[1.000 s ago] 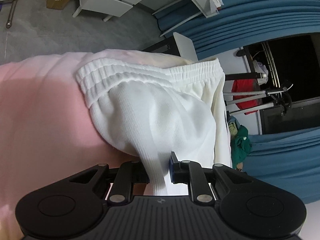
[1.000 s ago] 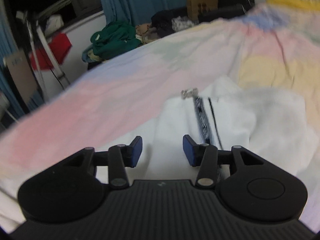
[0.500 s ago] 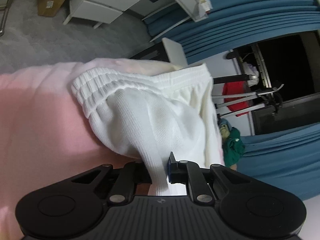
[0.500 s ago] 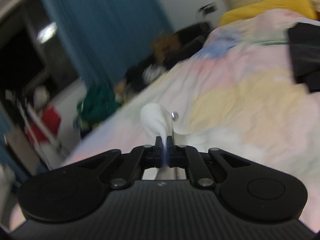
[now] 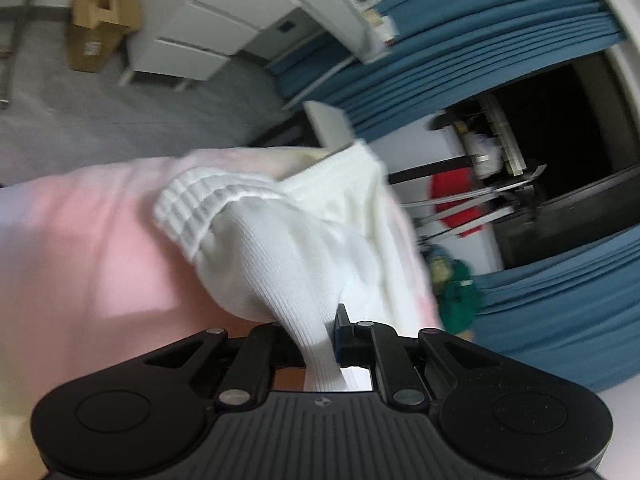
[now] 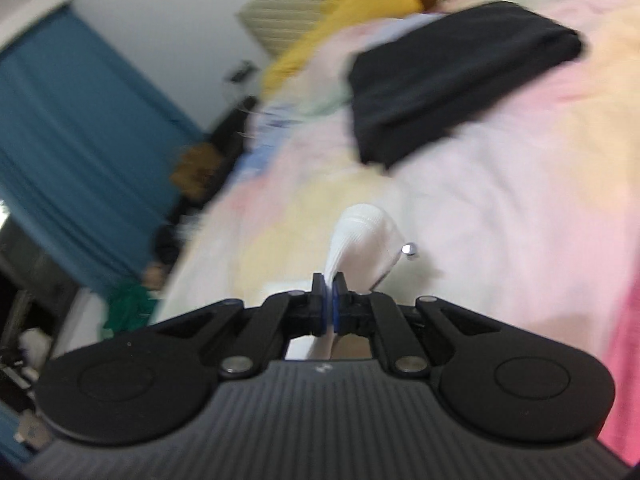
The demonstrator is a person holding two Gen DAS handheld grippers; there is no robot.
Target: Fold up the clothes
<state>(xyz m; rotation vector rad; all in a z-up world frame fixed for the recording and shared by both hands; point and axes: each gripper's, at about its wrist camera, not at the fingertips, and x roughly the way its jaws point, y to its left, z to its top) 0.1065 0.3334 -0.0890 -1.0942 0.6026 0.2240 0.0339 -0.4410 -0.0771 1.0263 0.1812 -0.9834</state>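
Left wrist view, left to right: cardboard box (image 5: 100, 24) on the grey floor, white drawer unit (image 5: 208, 32) next to it, then blue curtains (image 5: 460, 40) and a dark opening with something red (image 5: 456, 200) on a rack. Pastel pink bedspread (image 5: 80, 248) fills the lower left. White ribbed garment (image 5: 288, 240) lies bunched on the bed, elastic band end (image 5: 188, 208) toward the bed edge. Left gripper (image 5: 320, 336) jaws clamped on a ribbed fold of it; fabric runs up from the pinch. Green clothing (image 5: 460, 292) sits past the bed's right edge.

Right wrist view, blurred: blue curtain (image 6: 72, 140) left, right gripper (image 6: 329, 300) centre, jaws together on a thin white fold (image 6: 360, 236), small metal bead (image 6: 409, 249) just beside it. Folded black garment (image 6: 452, 80) lies on the bedspread upper right, well apart from the pinch. Yellow pillow (image 6: 360, 12) beyond.
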